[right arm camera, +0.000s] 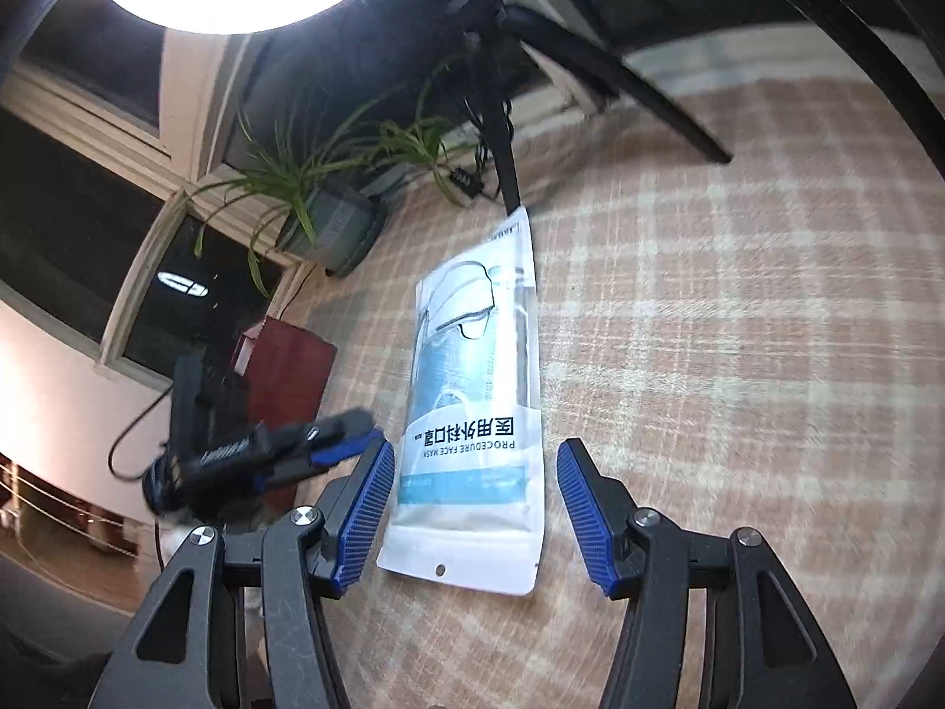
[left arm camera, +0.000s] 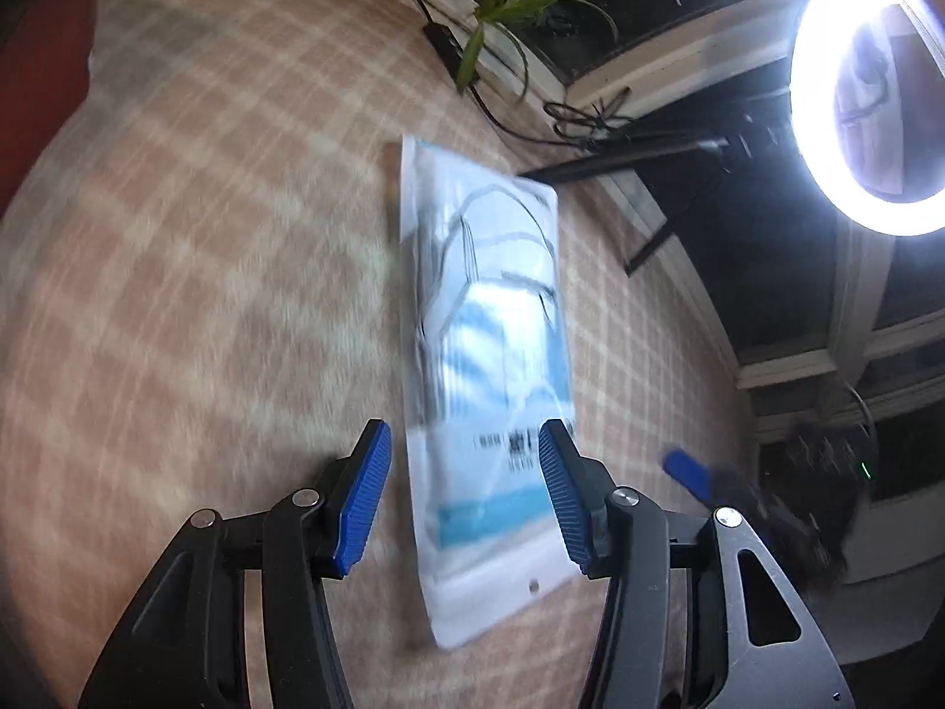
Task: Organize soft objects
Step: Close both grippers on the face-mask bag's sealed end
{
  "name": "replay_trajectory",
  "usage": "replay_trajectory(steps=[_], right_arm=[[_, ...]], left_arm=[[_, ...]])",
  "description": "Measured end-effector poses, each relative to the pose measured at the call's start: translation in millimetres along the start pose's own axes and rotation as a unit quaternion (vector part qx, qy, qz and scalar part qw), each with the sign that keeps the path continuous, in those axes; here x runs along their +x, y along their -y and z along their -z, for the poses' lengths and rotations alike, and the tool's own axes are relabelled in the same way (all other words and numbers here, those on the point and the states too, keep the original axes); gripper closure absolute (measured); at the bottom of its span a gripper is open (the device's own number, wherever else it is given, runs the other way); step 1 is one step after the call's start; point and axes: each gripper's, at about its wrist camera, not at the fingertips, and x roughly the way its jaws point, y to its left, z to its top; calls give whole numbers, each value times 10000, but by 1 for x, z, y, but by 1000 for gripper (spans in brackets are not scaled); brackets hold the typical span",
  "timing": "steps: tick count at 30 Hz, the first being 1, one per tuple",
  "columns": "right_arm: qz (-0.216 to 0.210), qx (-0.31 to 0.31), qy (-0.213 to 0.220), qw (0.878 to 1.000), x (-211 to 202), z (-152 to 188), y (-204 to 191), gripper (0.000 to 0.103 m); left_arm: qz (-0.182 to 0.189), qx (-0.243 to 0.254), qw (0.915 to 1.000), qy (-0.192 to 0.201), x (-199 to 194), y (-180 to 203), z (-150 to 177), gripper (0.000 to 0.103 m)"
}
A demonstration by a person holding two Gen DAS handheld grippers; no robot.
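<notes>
Lying flat between both spread claws, ungrasped: mask packet (right arm camera: 472, 413).

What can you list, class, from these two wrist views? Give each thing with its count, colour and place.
Flat plastic packet of face masks: one, white and light blue, lying on the cloth between both tools.
Checked tablecloth: one, peach and cream, covering the table.
Round ring light: one, glowing white, above the table edge.
Potted leafy plant: one, green in a grey pot, by the window.
Dark red box: one, at the table edge.
Left tool: one, black with blue pads, open.
Right tool: one, black with blue pads, open.
</notes>
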Motion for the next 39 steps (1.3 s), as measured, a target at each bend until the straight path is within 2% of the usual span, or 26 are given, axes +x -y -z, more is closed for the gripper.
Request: replay_trajectory(steps=[4,10,22,32,39], right_arm=[[-63,-61,-328,9994,23,-9,6,49],[-69,-155,-513,9985,45,-18,4,49],[-100,-42,-811,9966,83,-33,10,50],[-402,132,-797,9959,86,-36,16,50],[-395,223,-729,9963,81,-31,22,61]], left_arm=[[27,64,9999,-107,-1,0,16,52],[60,9,9998,-213,4,-4,26,52],[281,57,9994,-203,17,1,18,52],[502,-47,9987,-110,24,0,10,51],[494,-5,9988,-24,28,5,9,52]])
